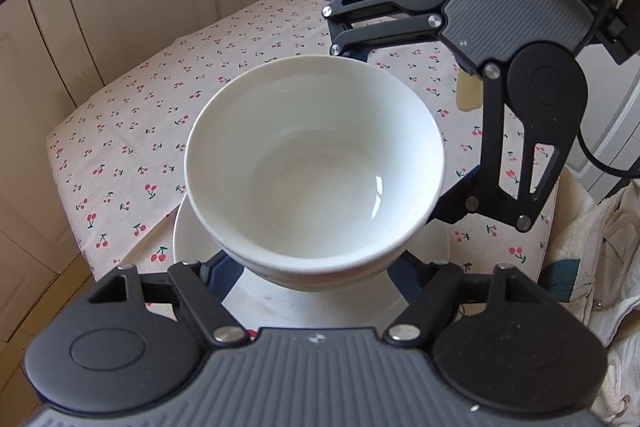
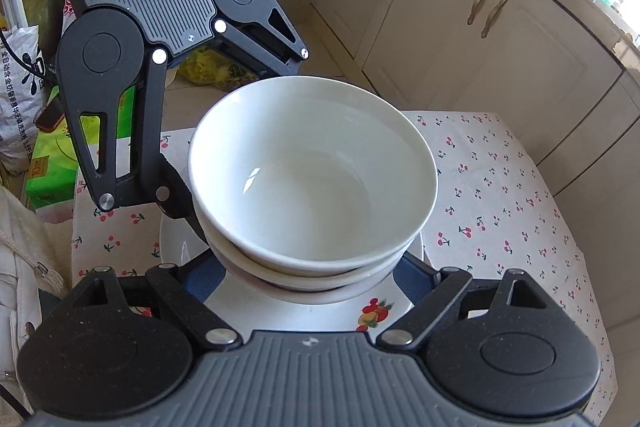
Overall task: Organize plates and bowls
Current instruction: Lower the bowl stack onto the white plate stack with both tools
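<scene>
I saw the stacked white bowls [image 1: 316, 167] [image 2: 312, 179] sitting on the plate [image 2: 372, 311] [image 1: 192, 239] at the near edge of the cherry-print desk [image 1: 160, 115] [image 2: 500, 195]. My left gripper [image 1: 316, 267] [image 2: 192, 195] and right gripper [image 2: 312, 275] [image 1: 400, 131] both had their fingers spread wide around the lower bowl; whether they pressed it, I could not tell.

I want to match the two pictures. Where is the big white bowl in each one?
Left wrist view: the top white bowl fills the middle, stacked over a plate.
Right wrist view: the same bowl sits in the middle, nested in other bowls on that plate.
Shared landmark: the cherry tablecloth.
</scene>
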`<move>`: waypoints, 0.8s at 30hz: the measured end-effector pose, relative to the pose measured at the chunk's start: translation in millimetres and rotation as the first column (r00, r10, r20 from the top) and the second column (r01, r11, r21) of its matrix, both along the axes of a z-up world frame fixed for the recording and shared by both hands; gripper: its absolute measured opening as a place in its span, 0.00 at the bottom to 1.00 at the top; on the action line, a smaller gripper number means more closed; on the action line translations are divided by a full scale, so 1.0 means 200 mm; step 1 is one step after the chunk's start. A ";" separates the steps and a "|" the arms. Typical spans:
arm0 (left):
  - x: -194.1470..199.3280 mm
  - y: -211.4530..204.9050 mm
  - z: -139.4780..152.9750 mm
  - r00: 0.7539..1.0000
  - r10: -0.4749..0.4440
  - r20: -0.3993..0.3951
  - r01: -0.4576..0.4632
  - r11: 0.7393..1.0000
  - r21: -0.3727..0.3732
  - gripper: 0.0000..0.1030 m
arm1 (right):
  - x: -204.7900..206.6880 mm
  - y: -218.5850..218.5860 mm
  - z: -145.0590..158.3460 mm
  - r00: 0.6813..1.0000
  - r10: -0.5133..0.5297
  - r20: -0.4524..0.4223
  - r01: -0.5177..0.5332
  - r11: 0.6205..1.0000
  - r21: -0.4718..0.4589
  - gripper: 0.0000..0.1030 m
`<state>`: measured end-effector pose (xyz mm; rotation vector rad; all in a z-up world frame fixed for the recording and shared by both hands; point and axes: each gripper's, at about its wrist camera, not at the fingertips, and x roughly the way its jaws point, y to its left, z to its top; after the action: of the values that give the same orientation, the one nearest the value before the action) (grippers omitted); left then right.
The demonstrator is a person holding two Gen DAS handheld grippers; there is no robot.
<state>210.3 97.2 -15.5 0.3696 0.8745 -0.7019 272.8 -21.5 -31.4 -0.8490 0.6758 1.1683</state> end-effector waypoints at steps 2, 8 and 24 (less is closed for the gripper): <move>0.01 0.01 -0.01 1.000 -0.001 -0.004 0.001 1.000 -0.003 0.75 | 0.01 0.00 -0.01 1.000 -0.001 -0.003 0.001 1.000 0.000 0.90; 0.04 0.01 -0.02 1.000 0.000 -0.019 0.000 1.000 0.000 0.75 | 0.03 0.00 -0.03 1.000 -0.011 -0.023 0.011 1.000 0.012 0.90; 0.07 0.02 -0.06 1.000 0.002 -0.016 -0.002 1.000 -0.009 0.75 | 0.07 -0.02 -0.07 0.996 -0.047 -0.072 0.050 0.998 0.046 0.90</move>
<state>223.9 101.8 -27.1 0.3550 0.8866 -0.7079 287.7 -26.5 -44.7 -0.7499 0.7199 1.1706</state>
